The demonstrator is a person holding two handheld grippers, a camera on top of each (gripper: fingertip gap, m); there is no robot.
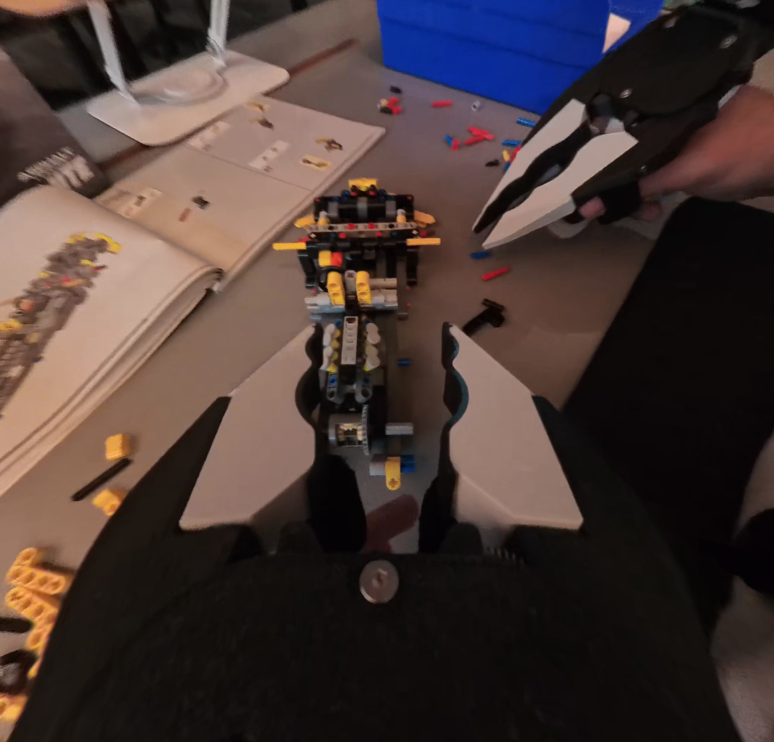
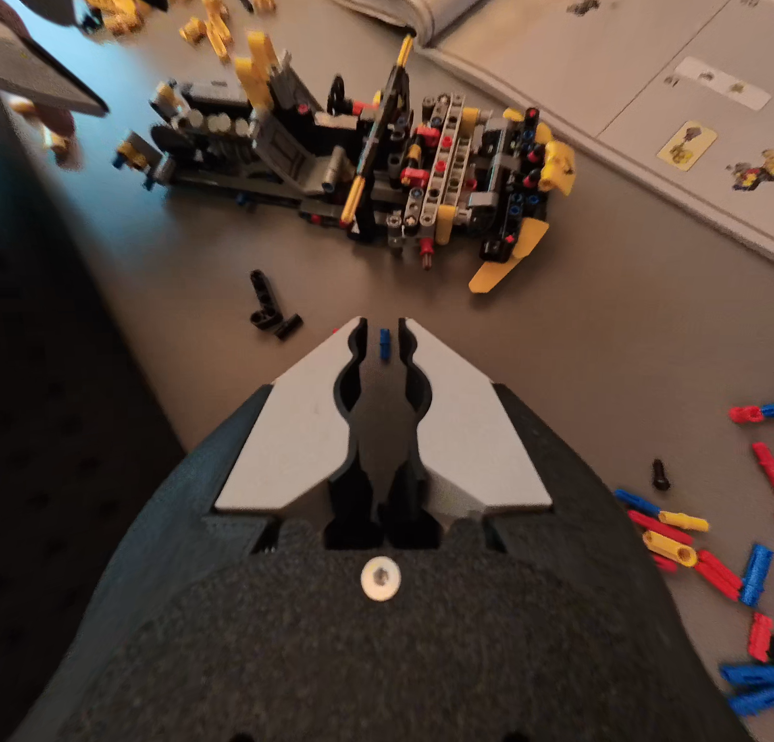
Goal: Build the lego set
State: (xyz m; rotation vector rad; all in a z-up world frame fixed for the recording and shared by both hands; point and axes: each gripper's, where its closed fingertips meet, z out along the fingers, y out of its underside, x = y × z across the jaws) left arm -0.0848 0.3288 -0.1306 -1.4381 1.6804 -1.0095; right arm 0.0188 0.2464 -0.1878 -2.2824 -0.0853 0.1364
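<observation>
blue bin [image 1: 490,31] | white stand base [image 1: 188,93] | grey table [image 1: 234,345]

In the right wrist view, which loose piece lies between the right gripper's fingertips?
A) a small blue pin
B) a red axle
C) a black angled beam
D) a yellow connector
A: a small blue pin lies on the table in the gap between the tips of the right gripper, whose jaws stand slightly apart and do not touch it.

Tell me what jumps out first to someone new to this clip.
The half-built black and yellow lego car in the middle of the table, lying between the open left claw. Next, the small blue pin lying between the tips of the right claw, and the open instruction book left of the car.
</observation>
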